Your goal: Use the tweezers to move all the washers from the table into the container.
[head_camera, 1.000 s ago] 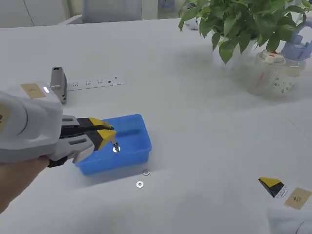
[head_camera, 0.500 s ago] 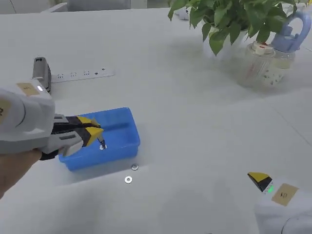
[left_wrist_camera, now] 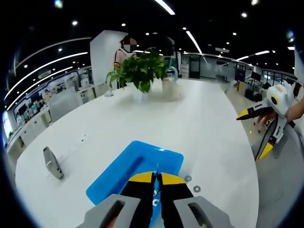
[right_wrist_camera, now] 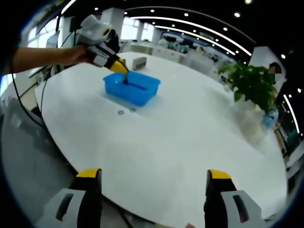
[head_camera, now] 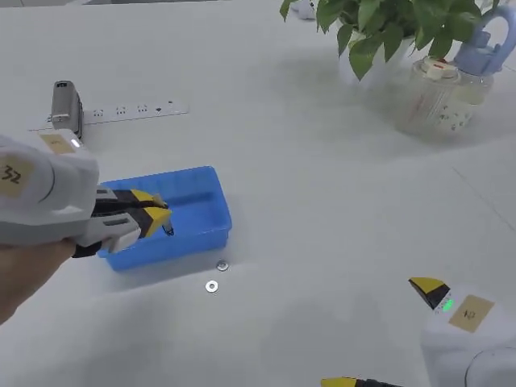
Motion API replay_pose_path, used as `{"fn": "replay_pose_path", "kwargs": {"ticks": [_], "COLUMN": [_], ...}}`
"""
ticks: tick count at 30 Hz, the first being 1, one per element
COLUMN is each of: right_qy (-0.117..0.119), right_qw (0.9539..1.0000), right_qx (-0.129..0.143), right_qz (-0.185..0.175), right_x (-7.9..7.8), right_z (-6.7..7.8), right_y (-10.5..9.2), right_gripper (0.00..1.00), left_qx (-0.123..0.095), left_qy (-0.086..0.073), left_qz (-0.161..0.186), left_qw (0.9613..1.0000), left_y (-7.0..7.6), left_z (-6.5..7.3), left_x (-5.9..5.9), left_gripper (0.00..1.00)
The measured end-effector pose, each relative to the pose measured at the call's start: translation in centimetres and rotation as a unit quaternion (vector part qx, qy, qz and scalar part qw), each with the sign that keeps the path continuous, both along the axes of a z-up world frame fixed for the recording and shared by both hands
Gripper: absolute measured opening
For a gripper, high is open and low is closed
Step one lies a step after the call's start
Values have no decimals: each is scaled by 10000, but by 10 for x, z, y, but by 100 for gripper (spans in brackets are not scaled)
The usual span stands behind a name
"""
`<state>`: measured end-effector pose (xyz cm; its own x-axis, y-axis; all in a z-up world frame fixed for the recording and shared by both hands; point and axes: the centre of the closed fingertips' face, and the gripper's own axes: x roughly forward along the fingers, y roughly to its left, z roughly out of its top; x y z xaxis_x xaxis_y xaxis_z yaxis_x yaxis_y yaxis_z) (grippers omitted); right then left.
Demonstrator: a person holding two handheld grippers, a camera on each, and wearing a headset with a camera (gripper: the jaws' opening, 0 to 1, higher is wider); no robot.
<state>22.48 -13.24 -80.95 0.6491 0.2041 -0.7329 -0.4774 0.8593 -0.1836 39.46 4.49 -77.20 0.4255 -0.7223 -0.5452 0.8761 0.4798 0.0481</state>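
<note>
hovering over the blue container (head_camera: 197, 242), tweezers (head_camera: 168, 230) are pinched by the left gripper (head_camera: 159, 218); washers (head_camera: 211, 286) lie just lower-right of it; right gripper (right_wrist_camera: 154, 175) is held wide, farther off.

The left gripper (head_camera: 165, 219) has a bulky white-grey shell, black jaws tipped in yellow, and a tan sticker (head_camera: 12, 174) that seems to read 32. The right gripper (right_wrist_camera: 154, 174) matches, with its own tan label (head_camera: 470, 313) beside a green light (head_camera: 446, 305).

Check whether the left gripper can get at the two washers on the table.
Probably yes: the left gripper hovers over the blue container, and both washers lie on open table beside it.
</note>
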Motion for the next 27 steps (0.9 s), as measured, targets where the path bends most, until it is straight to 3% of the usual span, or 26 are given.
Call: {"fn": "replay_pose_path", "kwargs": {"ticks": [7,14,27], "right_qy": [-16,-50,-91], "right_qw": [10000,10000,10000], "right_qx": [4,2,-3], "right_qz": [5,-1,17], "right_x": [0,0,-1], "right_z": [1,1,3], "right_y": [0,0,1], "right_gripper": [89,89,89], "left_qx": [-38,-12,-262], "left_qy": [-72,-45,-299], "left_qz": [98,107,165], "left_qw": [9999,9999,9991], "left_y": [2,3,3], "left_z": [8,8,45], "left_x": [1,-3,-13], "left_gripper": [0,0,0]}}
